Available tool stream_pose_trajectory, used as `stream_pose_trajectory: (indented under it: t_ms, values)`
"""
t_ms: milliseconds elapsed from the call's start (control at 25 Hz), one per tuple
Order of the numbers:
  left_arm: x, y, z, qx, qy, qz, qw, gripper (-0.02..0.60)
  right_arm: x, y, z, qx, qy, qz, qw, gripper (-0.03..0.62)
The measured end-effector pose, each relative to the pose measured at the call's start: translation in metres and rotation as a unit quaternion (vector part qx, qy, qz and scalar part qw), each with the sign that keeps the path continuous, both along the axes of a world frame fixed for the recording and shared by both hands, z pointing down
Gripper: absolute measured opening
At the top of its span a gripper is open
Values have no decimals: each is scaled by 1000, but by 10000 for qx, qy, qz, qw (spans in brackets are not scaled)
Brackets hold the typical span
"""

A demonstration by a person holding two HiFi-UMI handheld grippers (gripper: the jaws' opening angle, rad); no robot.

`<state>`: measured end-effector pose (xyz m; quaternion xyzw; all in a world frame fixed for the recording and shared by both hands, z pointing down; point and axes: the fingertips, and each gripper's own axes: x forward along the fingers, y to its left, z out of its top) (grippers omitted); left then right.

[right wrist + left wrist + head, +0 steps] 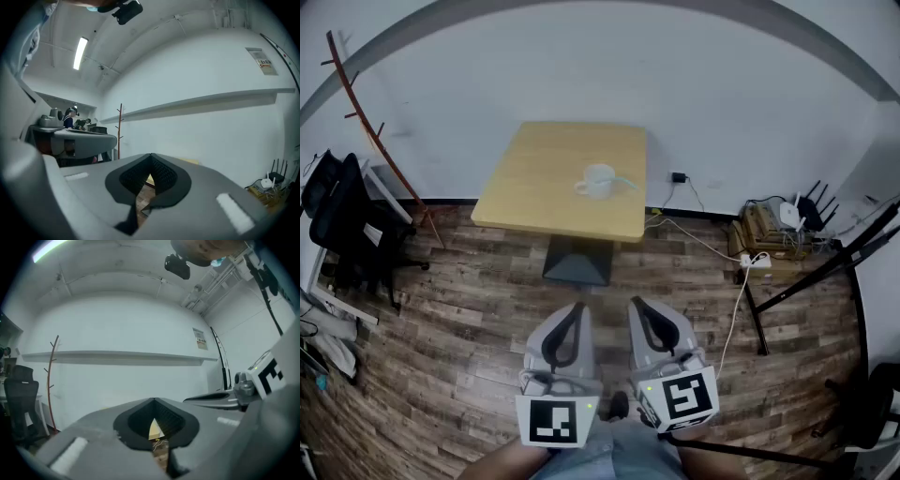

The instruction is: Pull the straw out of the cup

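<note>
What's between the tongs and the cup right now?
Head view: wood floor, the table's base, then bare tabletop up to the cup.

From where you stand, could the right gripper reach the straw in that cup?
Probably not: the right gripper sits well short of the table, with floor between it and the straw.

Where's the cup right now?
In the head view, the white cup stands on the wooden table, slightly right of its centre. The straw sticks out to its right, and the table is close to the white wall.
</note>
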<state>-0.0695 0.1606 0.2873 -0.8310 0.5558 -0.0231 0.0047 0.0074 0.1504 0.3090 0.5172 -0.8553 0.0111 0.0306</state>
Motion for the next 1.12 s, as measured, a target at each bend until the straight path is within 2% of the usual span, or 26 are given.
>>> stream_pose_trajectory:
  t_ms: [640, 1120]
  values:
    - [31, 2, 5, -62, -20, -41, 10000, 20, 24, -1, 9, -156, -263, -165, 9994, 7]
    - [37, 4, 18, -175, -7, -224, 9996, 20, 31, -4, 22, -215, -196, -293, 9991, 8]
